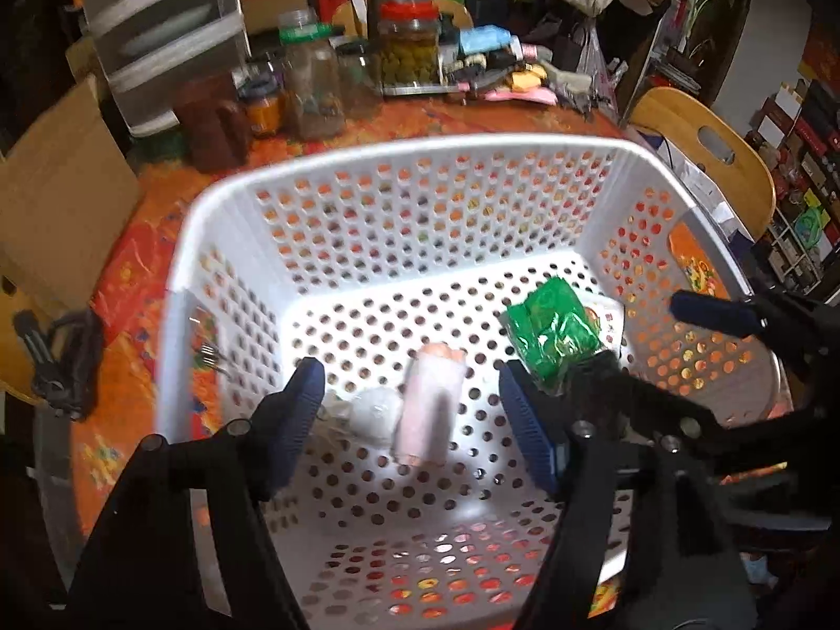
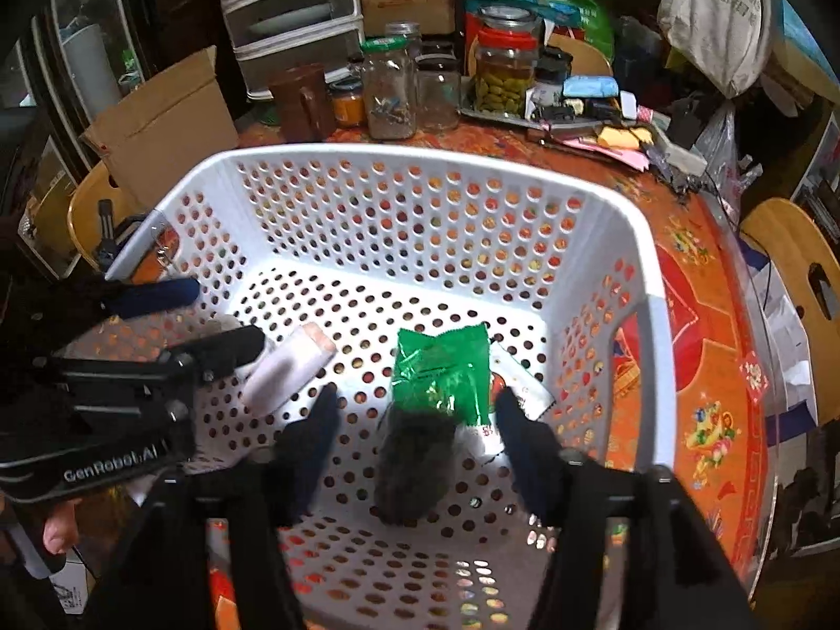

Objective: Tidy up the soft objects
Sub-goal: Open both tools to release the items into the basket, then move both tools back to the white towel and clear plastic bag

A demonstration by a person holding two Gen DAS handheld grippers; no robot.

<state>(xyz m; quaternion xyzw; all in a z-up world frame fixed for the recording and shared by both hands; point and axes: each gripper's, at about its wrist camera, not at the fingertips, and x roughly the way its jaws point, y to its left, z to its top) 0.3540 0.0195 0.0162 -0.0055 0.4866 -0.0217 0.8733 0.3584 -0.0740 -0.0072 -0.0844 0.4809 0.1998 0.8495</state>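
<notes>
A white perforated basket (image 1: 420, 149) (image 2: 420, 155) stands on the orange table. In it lie a pale pink rolled soft item (image 1: 428, 404) (image 2: 289, 373), a white crumpled soft item (image 1: 370, 412), a green foil packet (image 1: 551, 333) (image 2: 441, 373) and a dark fuzzy soft item (image 2: 415, 462). My left gripper (image 1: 412, 420) is open above the pink roll, empty. My right gripper (image 2: 415, 420) is open above the dark item and green packet, empty. Each gripper shows in the other's view, the right one (image 1: 677, 331) and the left one (image 2: 210, 310).
Glass jars (image 1: 315, 89) (image 2: 391, 89), a brown box (image 1: 215, 121) and clutter stand behind the basket. A cardboard box (image 1: 52, 199) and plastic drawers (image 2: 294, 16) are at the left. Wooden chairs (image 1: 703, 152) (image 2: 798, 268) stand at the right.
</notes>
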